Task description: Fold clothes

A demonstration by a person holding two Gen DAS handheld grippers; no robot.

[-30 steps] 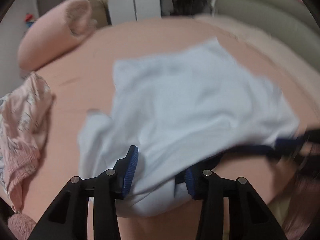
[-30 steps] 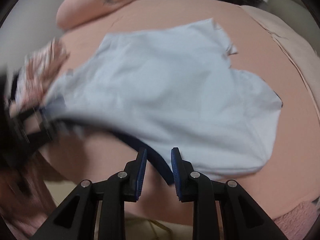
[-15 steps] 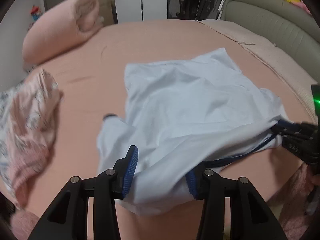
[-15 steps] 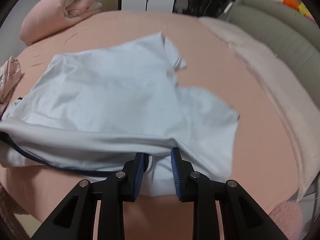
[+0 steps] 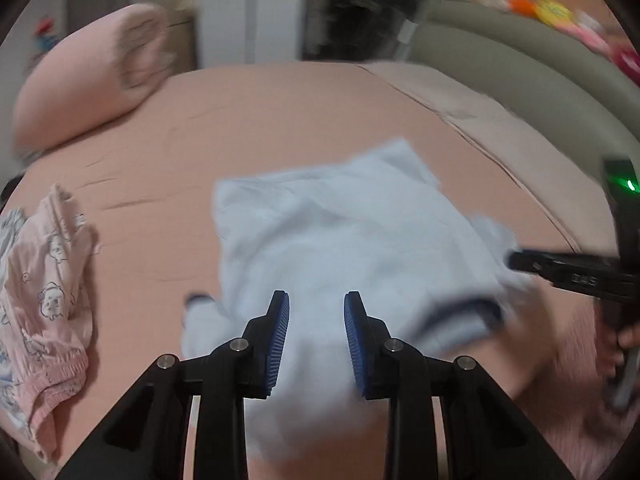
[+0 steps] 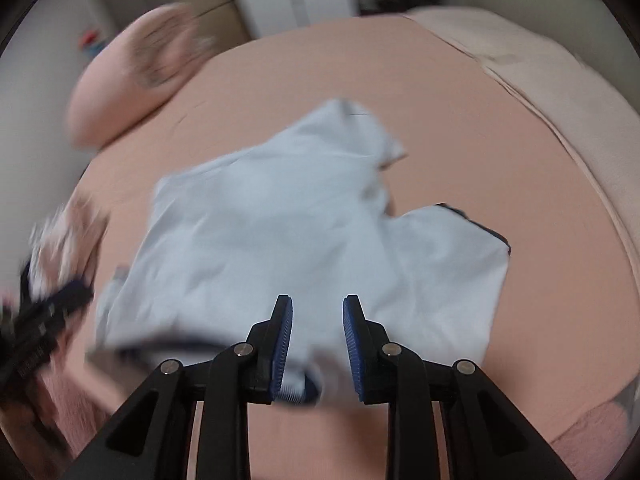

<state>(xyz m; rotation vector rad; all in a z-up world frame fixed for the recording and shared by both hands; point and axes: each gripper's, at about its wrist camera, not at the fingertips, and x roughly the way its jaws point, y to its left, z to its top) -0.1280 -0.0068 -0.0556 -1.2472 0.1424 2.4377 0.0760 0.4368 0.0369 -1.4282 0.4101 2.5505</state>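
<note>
A light blue shirt [image 5: 340,248] with dark blue trim lies spread and rumpled on the pink bed [image 5: 280,120]. It also shows in the right wrist view [image 6: 288,240]. My left gripper [image 5: 316,332] is open above the shirt's near edge, holding nothing. My right gripper [image 6: 317,336] is open above the near hem, with the cloth lying loose under it. The right gripper's black body [image 5: 576,276] shows at the right of the left wrist view. Both views are blurred by motion.
A rolled pink duvet [image 5: 88,88] lies at the far left of the bed. A pink printed garment [image 5: 44,308] lies crumpled at the left. A grey padded headboard [image 5: 520,72] runs along the right side. A pale blanket [image 6: 560,92] covers the bed's right part.
Both grippers have opened and let go of the shirt's near edge. The shirt has dropped onto the bed. Both grippers have pulled back and up.
</note>
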